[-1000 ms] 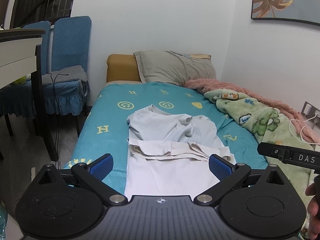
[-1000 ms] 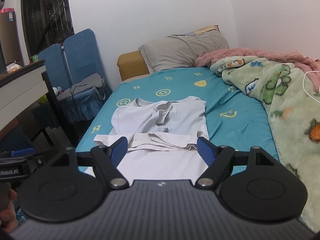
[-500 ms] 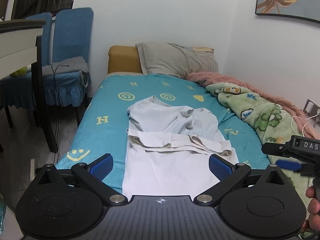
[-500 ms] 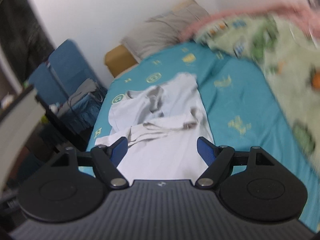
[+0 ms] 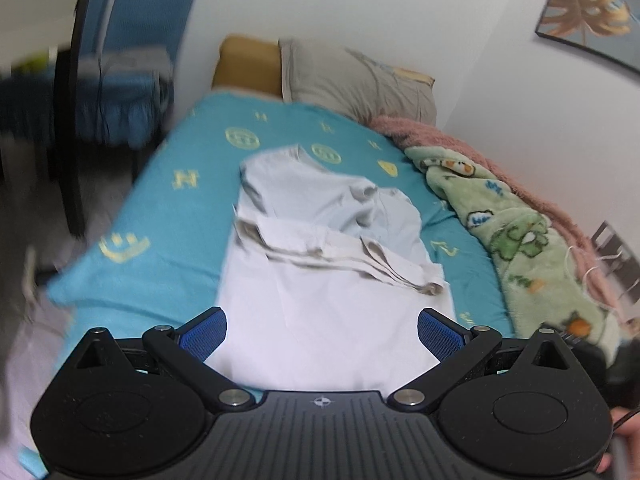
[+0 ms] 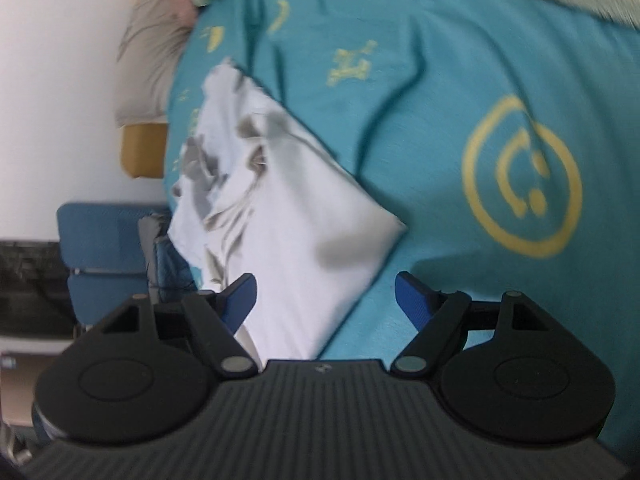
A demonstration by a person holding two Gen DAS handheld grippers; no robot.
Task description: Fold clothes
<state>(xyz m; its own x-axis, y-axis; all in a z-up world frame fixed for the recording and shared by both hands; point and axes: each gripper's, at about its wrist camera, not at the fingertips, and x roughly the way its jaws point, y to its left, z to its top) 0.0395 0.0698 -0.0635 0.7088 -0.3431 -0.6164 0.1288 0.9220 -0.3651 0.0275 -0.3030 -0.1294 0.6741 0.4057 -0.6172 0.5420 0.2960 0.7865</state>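
readable marks: bedsheet print only
yellow "h" letters and smiley-face signs printed on teal bedsheet (image 5: pixel 132 200); nothing else legible.

A shirt (image 5: pixel 320 264) lies spread on the bed (image 5: pixel 160 216), its folded upper part toward the headboard (image 5: pixel 246 62). A pillow (image 5: pixel 356 80) sits at the head, against the wall. A blanket (image 5: pixel 516 236) is heaped along the bed's right side. Chairs (image 5: pixel 132 60) stand on the floor left of the bed. A picture (image 5: pixel 592 12) hangs on the right wall.
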